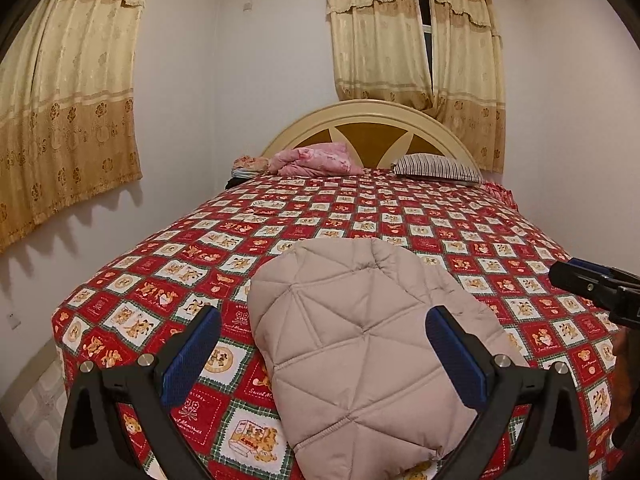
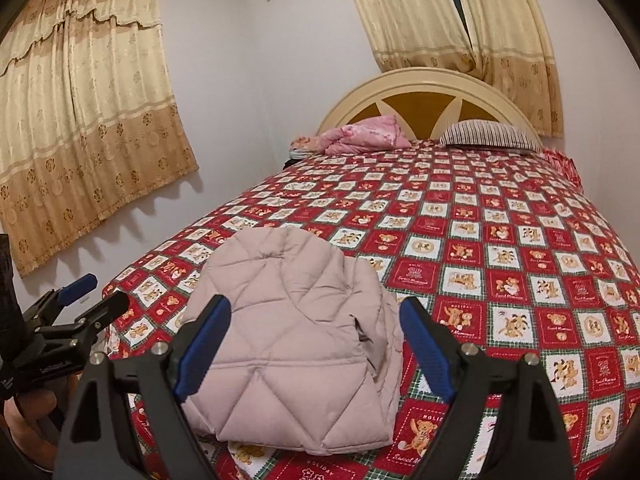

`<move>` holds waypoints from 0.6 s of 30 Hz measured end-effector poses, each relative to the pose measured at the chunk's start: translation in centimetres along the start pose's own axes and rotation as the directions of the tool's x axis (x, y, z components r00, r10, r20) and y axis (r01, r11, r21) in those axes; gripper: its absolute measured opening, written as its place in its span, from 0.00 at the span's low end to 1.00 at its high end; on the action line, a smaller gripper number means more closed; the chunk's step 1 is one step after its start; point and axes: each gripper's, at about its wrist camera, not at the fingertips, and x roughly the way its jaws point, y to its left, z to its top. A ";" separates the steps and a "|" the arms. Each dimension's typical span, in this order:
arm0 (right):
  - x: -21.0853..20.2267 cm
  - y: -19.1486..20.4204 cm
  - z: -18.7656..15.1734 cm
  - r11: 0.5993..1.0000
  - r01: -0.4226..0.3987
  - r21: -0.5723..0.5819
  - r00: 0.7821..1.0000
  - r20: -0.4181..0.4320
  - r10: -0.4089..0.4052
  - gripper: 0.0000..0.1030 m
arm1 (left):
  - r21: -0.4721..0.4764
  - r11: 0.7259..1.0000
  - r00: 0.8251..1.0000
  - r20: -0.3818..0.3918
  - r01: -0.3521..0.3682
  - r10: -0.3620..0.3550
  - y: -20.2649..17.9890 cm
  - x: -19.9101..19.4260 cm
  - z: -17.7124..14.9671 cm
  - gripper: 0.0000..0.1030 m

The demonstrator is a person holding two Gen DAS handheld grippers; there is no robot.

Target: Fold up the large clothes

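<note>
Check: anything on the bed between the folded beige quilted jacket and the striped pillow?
Nothing. Only bare red teddy-bear patterned bedspread runs from the folded beige quilted jacket to the striped pillow; both wrist views show it.

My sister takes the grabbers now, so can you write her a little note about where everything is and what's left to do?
Left gripper: open, holding nothing, raised above the near part of the jacket.
Right gripper: open, holding nothing, also over the jacket.
Quilted beige jacket: lies in a compact folded bundle on the red teddy-bear bedspread, near the foot of the bed.
Done: the jacket looks folded.
Left: probably only a tidy-up; some layers poke out at the bundle's right edge. The pink bedding and striped pillow by the headboard are untouched.
</note>
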 end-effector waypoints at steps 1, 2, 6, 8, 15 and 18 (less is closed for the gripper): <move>0.0 0.0 -0.1 1.000 -0.001 0.000 1.000 0.000 0.001 0.86 | 0.004 1.000 1.000 0.000 -0.002 0.002 -0.1 0.0 0.0 0.99; 0.0 0.0 -0.1 1.000 -0.001 0.001 1.000 0.000 0.001 0.86 | 0.009 1.000 1.000 -0.001 -0.005 0.005 -0.2 -0.1 0.0 0.99; 0.0 0.0 0.0 1.000 0.000 -0.002 1.000 0.000 0.000 0.86 | 0.008 1.000 1.000 -0.005 -0.002 0.002 -0.3 0.0 -0.1 0.99; -0.1 0.1 -0.1 1.000 0.002 -0.004 1.000 0.003 -0.002 0.87 | 0.007 1.000 1.000 -0.006 -0.001 0.001 -0.3 0.0 -0.1 0.99; -0.5 0.3 -0.3 1.000 0.008 -0.014 1.000 0.011 -0.008 0.90 | 0.010 1.000 1.000 -0.005 -0.004 0.005 -0.5 0.1 -0.2 0.99; -0.5 0.3 -0.3 1.000 0.008 -0.014 1.000 0.010 -0.008 0.92 | 0.012 1.000 1.000 -0.006 -0.005 0.005 -0.6 0.1 -0.2 0.99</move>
